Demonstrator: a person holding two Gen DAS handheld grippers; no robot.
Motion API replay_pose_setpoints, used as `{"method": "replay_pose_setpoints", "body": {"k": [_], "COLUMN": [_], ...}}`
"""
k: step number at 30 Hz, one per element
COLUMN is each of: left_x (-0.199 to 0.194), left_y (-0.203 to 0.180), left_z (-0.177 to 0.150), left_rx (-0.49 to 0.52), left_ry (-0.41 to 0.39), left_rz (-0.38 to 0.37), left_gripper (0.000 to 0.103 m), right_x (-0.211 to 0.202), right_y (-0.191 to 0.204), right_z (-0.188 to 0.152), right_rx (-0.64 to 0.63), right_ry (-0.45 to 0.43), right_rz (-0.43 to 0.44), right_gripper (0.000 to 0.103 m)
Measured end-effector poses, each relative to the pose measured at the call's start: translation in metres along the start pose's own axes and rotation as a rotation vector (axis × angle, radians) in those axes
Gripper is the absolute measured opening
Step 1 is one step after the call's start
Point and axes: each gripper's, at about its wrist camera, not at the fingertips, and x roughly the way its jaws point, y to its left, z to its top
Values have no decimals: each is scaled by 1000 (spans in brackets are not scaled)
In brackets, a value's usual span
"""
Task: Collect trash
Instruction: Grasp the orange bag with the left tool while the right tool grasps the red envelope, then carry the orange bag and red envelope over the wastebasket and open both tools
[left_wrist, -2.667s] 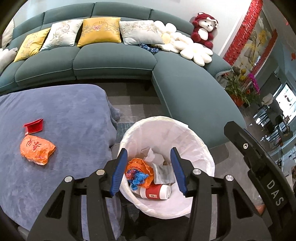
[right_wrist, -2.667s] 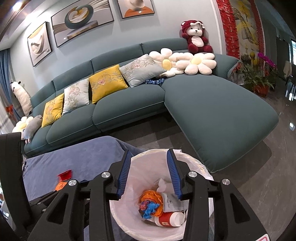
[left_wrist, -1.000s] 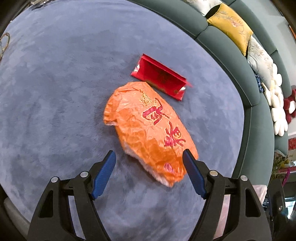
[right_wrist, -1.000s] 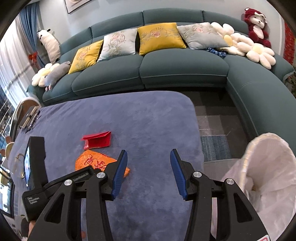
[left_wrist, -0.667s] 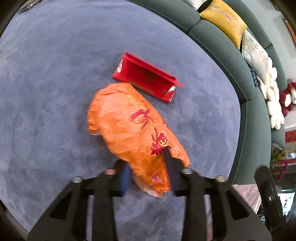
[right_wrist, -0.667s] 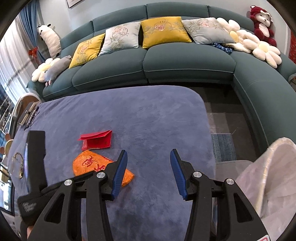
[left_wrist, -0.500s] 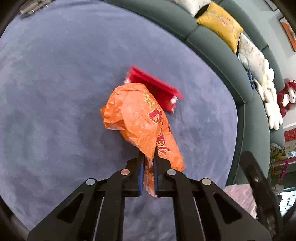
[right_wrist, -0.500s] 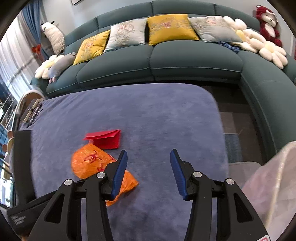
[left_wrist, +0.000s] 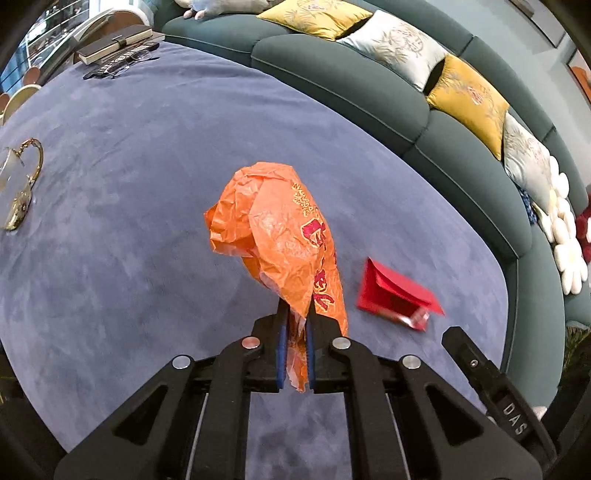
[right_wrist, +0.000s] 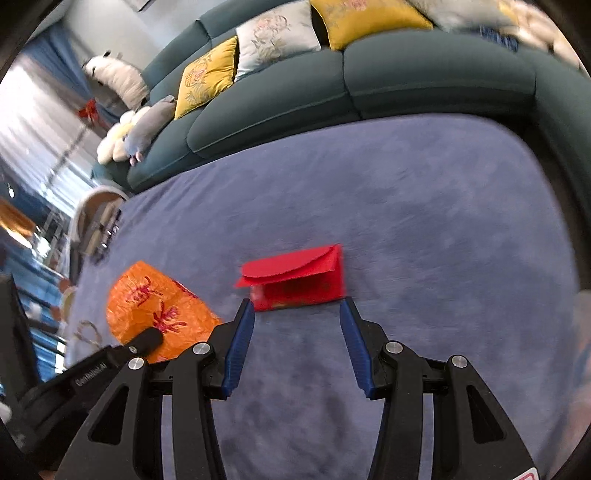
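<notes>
- Wrapper (left_wrist: 280, 240): crinkled orange plastic with red characters, at frame centre, hanging clear above the blue-covered bench (left_wrist: 110, 229).
- A second ago it lay flat between spread fingers; now the left gripper (left_wrist: 294, 325) is clenched on its lower end.
- Right gripper (right_wrist: 297, 325), fingers released, points down just short of the red envelope (right_wrist: 299, 280).

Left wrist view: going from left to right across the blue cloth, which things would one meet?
Glass cup with gold handle → crumpled orange plastic bag, pinched by the left gripper → red paper envelope.
</notes>
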Motion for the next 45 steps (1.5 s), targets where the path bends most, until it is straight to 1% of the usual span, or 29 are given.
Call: {"method": "replay_pose_setpoints", "body": {"k": [7, 11, 12, 13, 14, 15, 16, 19, 21, 25, 29, 34, 39, 45], "left_x": [21, 30, 32, 33, 34, 35, 35, 31, 24, 7, -23, -65, -110, -147], "left_y": [2, -3, -4, -5, -7, -9, -11, -19, -26, -45, -74, -117, -164, -209], "left_z": [17, 23, 24, 25, 25, 26, 26, 25, 21, 13, -4, -31, -68, -116], "left_rx": [8, 30, 33, 36, 41, 45, 49, 72, 83, 111, 162, 240, 327, 408], "left_ry": [7, 8, 7, 8, 8, 7, 7, 2, -1, -2, -22, -49, -75, -58], "left_rz": [-21, -33, -37, -40, -42, -43, -46, -52, -59, -84, -119, -180, -244, -329], "left_gripper": [8, 8, 8, 8, 8, 7, 8, 7, 7, 7, 7, 7, 7, 7], "right_x": [47, 61, 65, 69, 71, 74, 76, 67, 55, 23, -25, -96, -167, -248], "right_y": [-7, -12, -14, -15, -16, -16, -17, -13, -8, -3, -10, -29, -55, -96], "right_z": [11, 18, 20, 22, 23, 24, 25, 25, 25, 29, 30, 25, 13, -13], "right_rx": [165, 248, 273, 290, 298, 302, 302, 275, 234, 165, 138, 119, 89, 86], "right_ry": [55, 59, 60, 60, 61, 65, 71, 57, 34, -21, -79, -160, -245, -341], "right_rz": [79, 122, 131, 138, 138, 137, 140, 144, 125, 76, 53, 13, -44, -117], "right_gripper": [47, 47, 45, 43, 32, 18, 12, 6, 3, 2, 2, 2, 2, 2]}}
